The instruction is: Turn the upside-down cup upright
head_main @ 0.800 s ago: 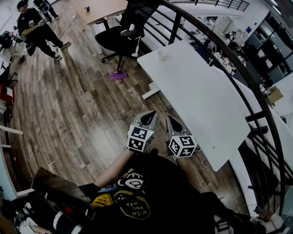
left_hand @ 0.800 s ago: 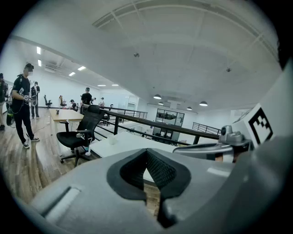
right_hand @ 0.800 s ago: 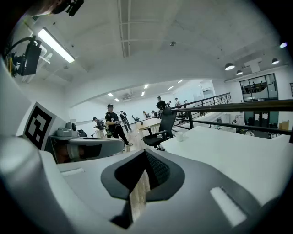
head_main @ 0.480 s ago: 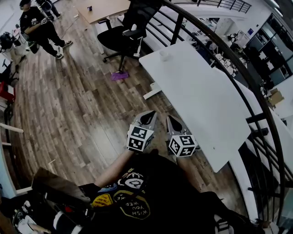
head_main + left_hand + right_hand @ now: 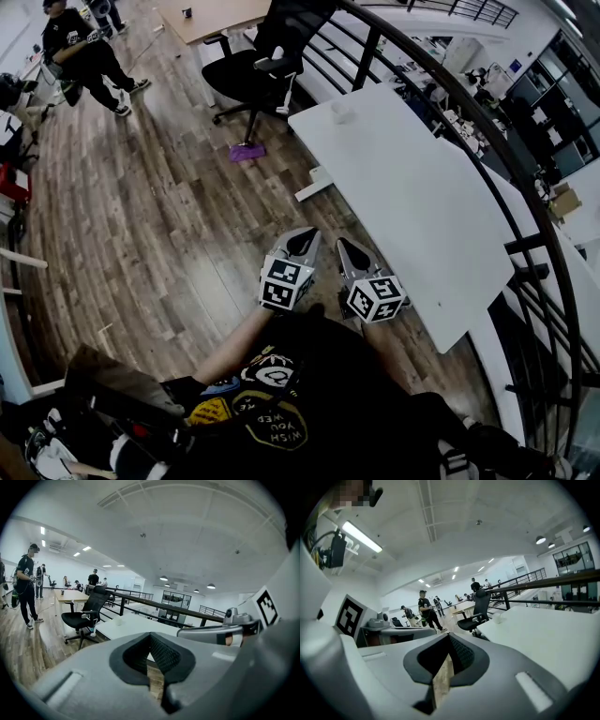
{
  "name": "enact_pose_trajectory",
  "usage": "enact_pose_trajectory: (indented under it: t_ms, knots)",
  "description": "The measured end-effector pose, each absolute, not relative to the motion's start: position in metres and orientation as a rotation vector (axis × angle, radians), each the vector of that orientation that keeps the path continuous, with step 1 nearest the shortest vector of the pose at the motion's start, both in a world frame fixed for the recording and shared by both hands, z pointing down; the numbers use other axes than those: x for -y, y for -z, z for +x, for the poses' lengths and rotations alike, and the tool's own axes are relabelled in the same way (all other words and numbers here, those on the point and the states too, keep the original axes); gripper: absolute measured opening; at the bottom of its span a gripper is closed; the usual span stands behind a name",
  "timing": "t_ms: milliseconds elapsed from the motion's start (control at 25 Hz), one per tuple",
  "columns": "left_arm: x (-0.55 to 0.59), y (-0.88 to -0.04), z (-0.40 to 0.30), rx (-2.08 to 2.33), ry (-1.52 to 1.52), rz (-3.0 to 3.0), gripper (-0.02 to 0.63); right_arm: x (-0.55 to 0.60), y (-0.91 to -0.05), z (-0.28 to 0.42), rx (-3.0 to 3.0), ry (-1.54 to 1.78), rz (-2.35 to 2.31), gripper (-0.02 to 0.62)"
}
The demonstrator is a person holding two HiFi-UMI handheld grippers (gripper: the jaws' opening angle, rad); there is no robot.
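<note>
A small pale cup point(image 5: 339, 112) stands near the far end of the white table point(image 5: 422, 216); it is too small to tell which way up it is. It also shows far off in the left gripper view as the cup point(image 5: 118, 620) and in the right gripper view as the cup point(image 5: 498, 618). My left gripper point(image 5: 302, 236) and right gripper point(image 5: 345, 247) are held side by side close to my body, over the wooden floor and left of the table's near end. Both are shut with nothing between the jaws, and both are far from the cup.
A black office chair point(image 5: 253, 66) stands beyond the table's far end, with a purple object point(image 5: 247, 152) on the floor beside it. A dark railing point(image 5: 487, 131) runs along the table's right side. A person point(image 5: 80, 52) stands at the far left by a wooden desk point(image 5: 211, 14).
The head view has drifted slightly, so the table and chair sit a little further right. Both grippers stay shut and in the same place.
</note>
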State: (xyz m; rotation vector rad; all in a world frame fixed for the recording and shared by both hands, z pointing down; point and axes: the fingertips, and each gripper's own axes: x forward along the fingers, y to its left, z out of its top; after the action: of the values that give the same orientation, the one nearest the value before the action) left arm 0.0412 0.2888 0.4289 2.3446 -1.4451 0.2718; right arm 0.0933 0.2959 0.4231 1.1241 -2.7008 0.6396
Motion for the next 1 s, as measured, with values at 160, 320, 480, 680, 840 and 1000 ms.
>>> enact_pose_trajectory:
  t_ms: [160,320,480,680,840,1000]
  knots:
    - [-0.287,-0.429,0.032,1.442,-0.26,2.341,0.005,-0.297,-0.424,0.082,2.707,-0.641,1.1,-0.003]
    - [-0.286,-0.429,0.024,1.433,-0.252,2.35,0.005,-0.294,-0.428,0.075,2.691,-0.643,1.108,-0.003]
    - [-0.285,-0.432,0.006,1.425,-0.241,2.343,0.005,-0.288,-0.429,0.063,2.675,-0.611,1.122,-0.003]
    - [-0.284,-0.442,-0.011,1.421,-0.236,2.334,0.005,-0.273,-0.432,0.054,2.633,-0.525,1.158,-0.003]
    - [-0.272,-0.445,-0.022,1.415,-0.231,2.323,0.005,-0.255,-0.434,0.049,2.611,-0.557,1.194,-0.003]
    - [-0.246,-0.454,-0.028,1.41,-0.251,2.307,0.005,-0.232,-0.445,0.046,2.596,-0.596,1.197,-0.003]
